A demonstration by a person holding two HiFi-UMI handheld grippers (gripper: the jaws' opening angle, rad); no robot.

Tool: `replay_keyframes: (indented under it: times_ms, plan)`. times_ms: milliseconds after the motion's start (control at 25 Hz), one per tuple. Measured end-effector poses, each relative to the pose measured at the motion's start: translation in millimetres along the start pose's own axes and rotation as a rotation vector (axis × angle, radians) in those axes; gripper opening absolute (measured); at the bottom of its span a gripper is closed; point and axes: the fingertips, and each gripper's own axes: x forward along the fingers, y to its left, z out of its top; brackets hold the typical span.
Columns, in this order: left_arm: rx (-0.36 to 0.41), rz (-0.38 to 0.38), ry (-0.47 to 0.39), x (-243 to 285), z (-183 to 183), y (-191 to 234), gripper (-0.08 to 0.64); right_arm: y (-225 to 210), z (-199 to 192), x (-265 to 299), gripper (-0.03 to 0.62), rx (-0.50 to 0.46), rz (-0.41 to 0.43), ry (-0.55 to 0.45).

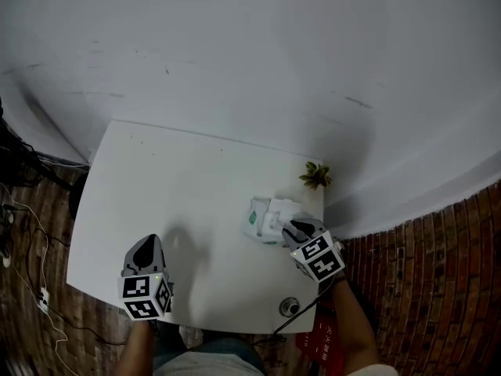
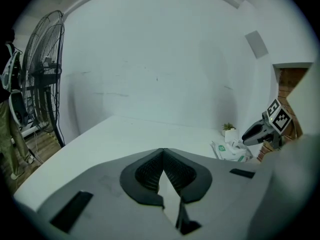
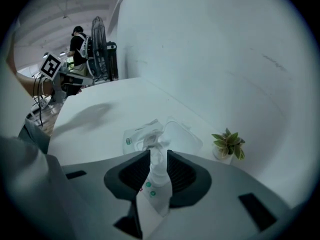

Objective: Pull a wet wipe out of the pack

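A: Wipe [image 3: 156, 184]?
B: Pinched in right gripper [image 3: 158, 153], sticking out of pack [image 3: 141, 134] near plant [image 3: 228, 145]. Soft, light, likely tears; grip near its base.
A: Left gripper [image 2: 162, 151]?
B: Jaws together, empty, well away from plant.

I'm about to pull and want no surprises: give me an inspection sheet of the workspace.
Surface: white table, set against a white wall.
Job's things: wipe pack near the table's right edge, lid flipped open; a wipe stands out of it.
Clutter: small potted plant beyond the pack; round fitting at the front edge.
Grippers: right tongs shut on the wipe; left tongs shut, empty, at the table's front left.
Cables: loose cables on the floor at left; one seems to leave the round fitting.
Surroundings: brick floor, standing fan, a person far off.
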Motion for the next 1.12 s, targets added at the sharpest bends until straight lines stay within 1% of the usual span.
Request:
replay_keyframes:
  times_ms: [160,400,560,960,1120]
  plan:
    - [0.001,0.014,0.001,0,1,1,0.001,1,-3,9,0.106,-0.029,0.042,0.027]
    - [0.0,0.019,0.011,-1,2,2,0.001,6,-7,21,0.106,-0.017,0.124,0.057]
    - [-0.006,0.022,0.026,2,-2,2,0.001,7,-9,27,0.106,-0.007,0.161,0.072]
    - [-0.003,0.012,0.057,14,-6,-4,0.002,12,-13,36,0.092,0.018,0.217,0.092]
    - [-0.001,0.006,0.061,18,-6,-6,0.002,13,-14,38,0.087,0.045,0.236,0.092]
